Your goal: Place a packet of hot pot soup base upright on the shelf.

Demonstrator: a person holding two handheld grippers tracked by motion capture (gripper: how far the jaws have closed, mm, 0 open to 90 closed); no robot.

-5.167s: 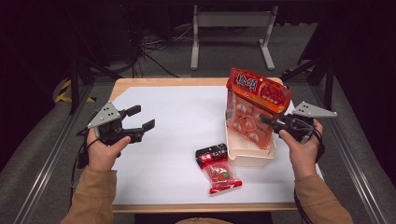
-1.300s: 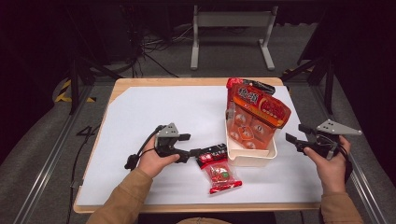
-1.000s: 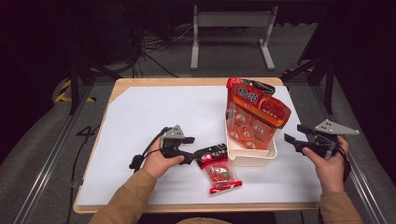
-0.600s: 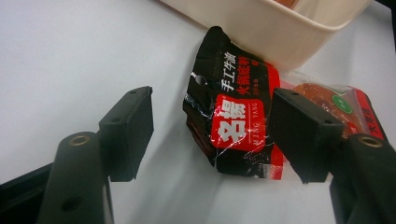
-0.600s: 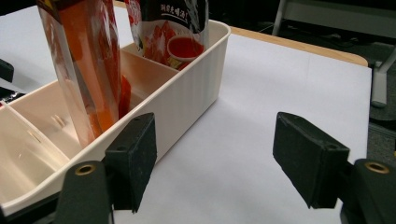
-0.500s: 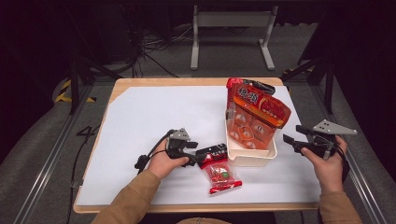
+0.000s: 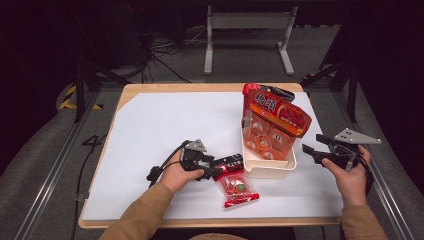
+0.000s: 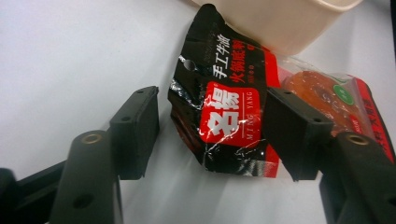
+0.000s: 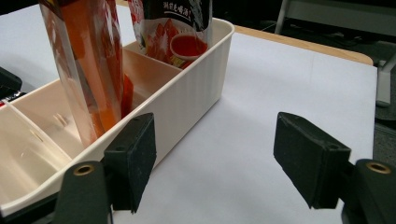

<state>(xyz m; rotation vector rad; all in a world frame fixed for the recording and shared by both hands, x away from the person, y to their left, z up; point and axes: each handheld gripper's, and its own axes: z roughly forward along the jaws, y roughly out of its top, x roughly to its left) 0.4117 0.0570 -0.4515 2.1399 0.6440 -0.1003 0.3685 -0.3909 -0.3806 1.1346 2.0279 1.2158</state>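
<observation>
A small black-and-red snack packet (image 7: 229, 162) (image 8: 224, 116) lies flat on the white table cover, just in front of the white tray (image 7: 270, 170). My left gripper (image 7: 215, 170) (image 8: 212, 126) straddles it, with the jaws just having been closing. The packet sits between them: the right pad is at its edge and the left pad stands clear of it. A red, clear-windowed packet (image 7: 236, 187) (image 8: 327, 93) lies under and beyond it. My right gripper (image 7: 310, 150) (image 9: 215, 158) hovers open and empty to the right of the tray (image 9: 196, 88).
A tall orange bag (image 7: 275, 120) (image 9: 84, 60) stands in the partitioned tray, with a second red pouch (image 9: 173, 28) behind it. The wooden table edge (image 7: 200, 87) borders the white cover. Metal rails and a stand lie on the floor beyond.
My left hand has slid right across the table until its jaws came around the black packet, and they have narrowed. The right hand, earlier at the orange bag, now holds still beside the tray.
</observation>
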